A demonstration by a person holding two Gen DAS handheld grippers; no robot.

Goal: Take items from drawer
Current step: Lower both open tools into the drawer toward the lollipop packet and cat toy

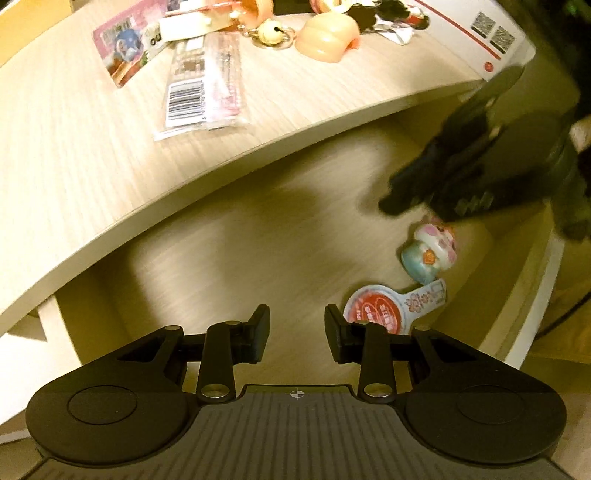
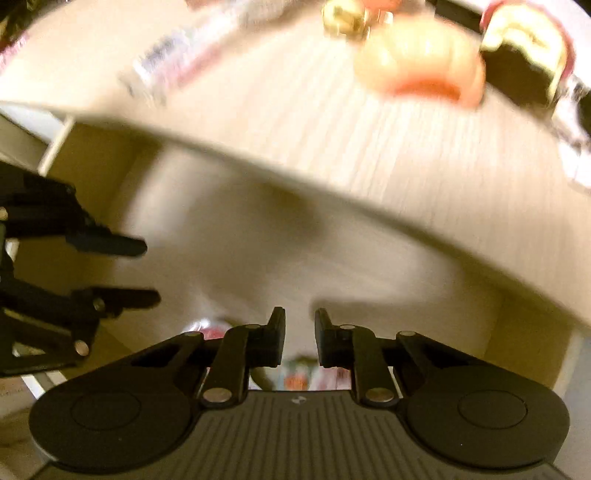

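Note:
The drawer (image 1: pixel 240 240) stands pulled out below the tabletop. On its floor at the right lie a small pink, white and blue figurine (image 1: pixel 430 251) and a round red-and-white paddle-shaped packet (image 1: pixel 380 310). My left gripper (image 1: pixel 296 330) hangs open over the drawer floor, just left of the packet, holding nothing. Blurred by motion, my right gripper (image 1: pixel 402 199) hovers right above the figurine. In the right wrist view my right gripper (image 2: pixel 299 338) is open with a narrow gap, and the blurred figurine (image 2: pixel 297 374) shows low between its fingers. The left gripper (image 2: pixel 147 269) shows open at that view's left.
On the tabletop (image 1: pixel 92 147) lie a barcoded packet (image 1: pixel 203 85), a pink card (image 1: pixel 122 48), a bell keychain (image 1: pixel 271 31), a peach squishy toy (image 1: pixel 327 37) and a white box with QR codes (image 1: pixel 480 33). The drawer's right wall (image 1: pixel 532 280) runs close to the figurine.

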